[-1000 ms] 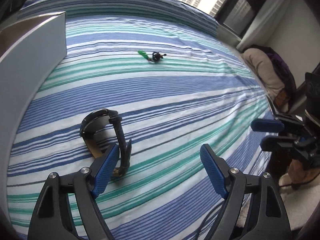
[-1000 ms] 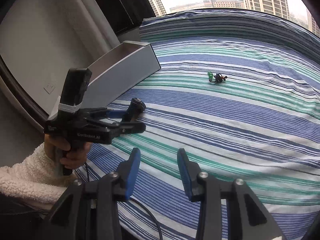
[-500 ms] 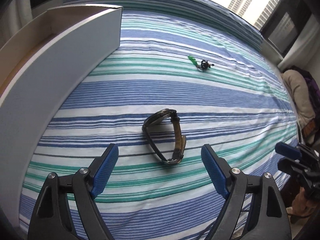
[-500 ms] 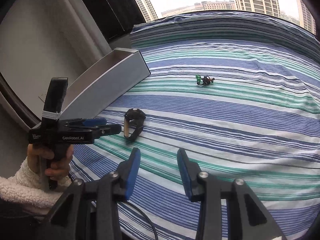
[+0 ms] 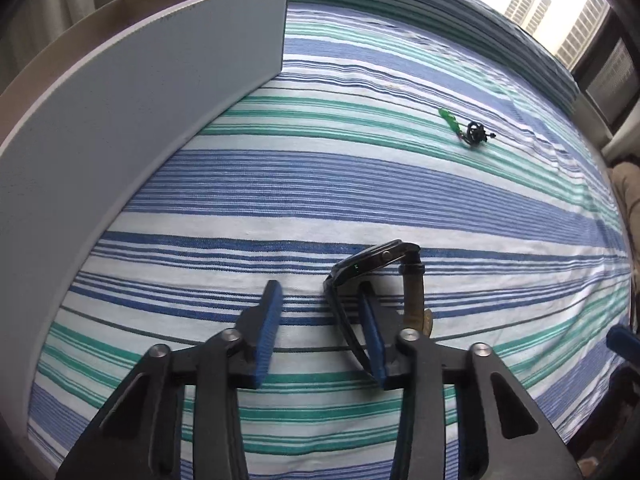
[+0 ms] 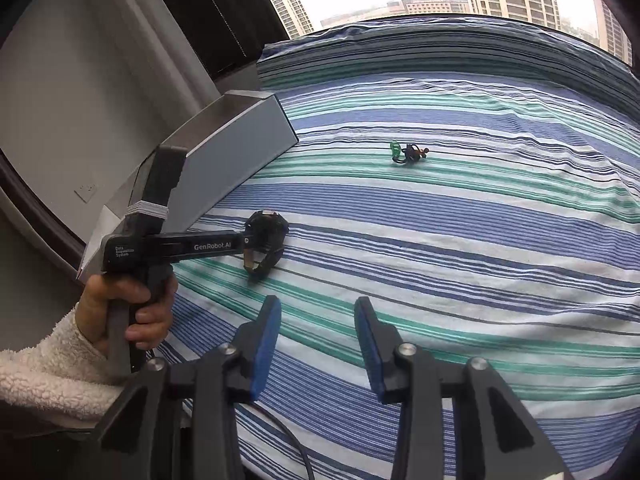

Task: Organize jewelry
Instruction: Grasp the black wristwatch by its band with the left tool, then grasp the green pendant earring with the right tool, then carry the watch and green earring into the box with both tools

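A black wristwatch (image 5: 376, 258) with a black-and-tan strap lies on its side on the striped bedspread (image 5: 360, 184). My left gripper (image 5: 320, 292) is down at it and its jaws are closing. The right finger sits inside the strap loop and the left finger outside, so the black strap runs between them. The left pad (image 5: 268, 320) is still apart from the strap. From the right wrist view, the left gripper (image 6: 245, 242) reaches the watch (image 6: 268, 228) from the left. My right gripper (image 6: 316, 304) hovers partly open over the bed with nothing in it.
A small green-and-black jewelry piece (image 5: 470, 130) lies farther out on the bed (image 6: 408, 152). A long grey open box (image 5: 140, 100) stands along the left side (image 6: 240, 140). A hand in a fleecy white sleeve (image 6: 48, 364) holds the left gripper. Windows are behind the bed.
My left gripper swung over the watch, came down onto it and narrowed its jaws around the strap. The right gripper stayed where it was.
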`<move>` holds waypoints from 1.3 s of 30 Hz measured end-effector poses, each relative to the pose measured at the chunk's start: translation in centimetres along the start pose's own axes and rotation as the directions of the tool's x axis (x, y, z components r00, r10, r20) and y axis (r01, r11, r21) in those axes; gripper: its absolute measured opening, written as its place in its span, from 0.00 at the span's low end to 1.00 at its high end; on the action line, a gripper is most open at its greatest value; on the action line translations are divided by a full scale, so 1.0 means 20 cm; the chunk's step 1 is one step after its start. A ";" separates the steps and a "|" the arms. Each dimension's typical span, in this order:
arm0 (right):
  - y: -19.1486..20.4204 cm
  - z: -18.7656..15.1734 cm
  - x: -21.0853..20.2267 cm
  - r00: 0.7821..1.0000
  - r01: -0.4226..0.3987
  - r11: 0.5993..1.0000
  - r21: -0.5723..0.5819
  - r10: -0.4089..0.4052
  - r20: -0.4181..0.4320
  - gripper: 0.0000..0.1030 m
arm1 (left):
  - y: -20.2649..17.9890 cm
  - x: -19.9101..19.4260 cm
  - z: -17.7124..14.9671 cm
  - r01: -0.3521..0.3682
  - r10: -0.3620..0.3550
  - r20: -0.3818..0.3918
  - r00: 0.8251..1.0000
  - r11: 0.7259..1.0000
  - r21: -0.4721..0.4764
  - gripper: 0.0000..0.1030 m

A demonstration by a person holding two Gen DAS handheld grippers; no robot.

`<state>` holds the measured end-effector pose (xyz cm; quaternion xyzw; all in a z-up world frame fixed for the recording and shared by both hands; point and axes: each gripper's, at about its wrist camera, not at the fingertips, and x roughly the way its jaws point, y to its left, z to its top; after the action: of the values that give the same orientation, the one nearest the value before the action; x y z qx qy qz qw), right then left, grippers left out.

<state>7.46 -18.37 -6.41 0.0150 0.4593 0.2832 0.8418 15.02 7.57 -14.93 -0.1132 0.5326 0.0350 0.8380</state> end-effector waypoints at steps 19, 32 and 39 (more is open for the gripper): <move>-0.44 0.77 0.84 0.971 0.219 0.976 0.000 -0.218 -0.100 0.38 | 0.23 -0.08 -0.07 0.043 -0.044 -0.008 0.999 0.992 -0.119 0.02; -0.18 0.83 0.47 0.997 0.053 0.999 -0.003 -0.053 -0.058 0.12 | 0.28 -0.52 -0.03 0.150 -0.144 0.054 0.988 0.981 -0.125 0.02; 0.20 0.95 0.26 0.994 -0.102 0.990 -0.101 0.097 -0.052 0.12 | 0.54 -0.84 -0.01 0.134 -0.120 0.081 0.989 0.971 -0.197 0.02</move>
<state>22.65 -7.89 1.72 -0.0122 0.4624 0.3484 0.8153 5.59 19.11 -1.55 -0.2304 0.4890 0.0390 0.8404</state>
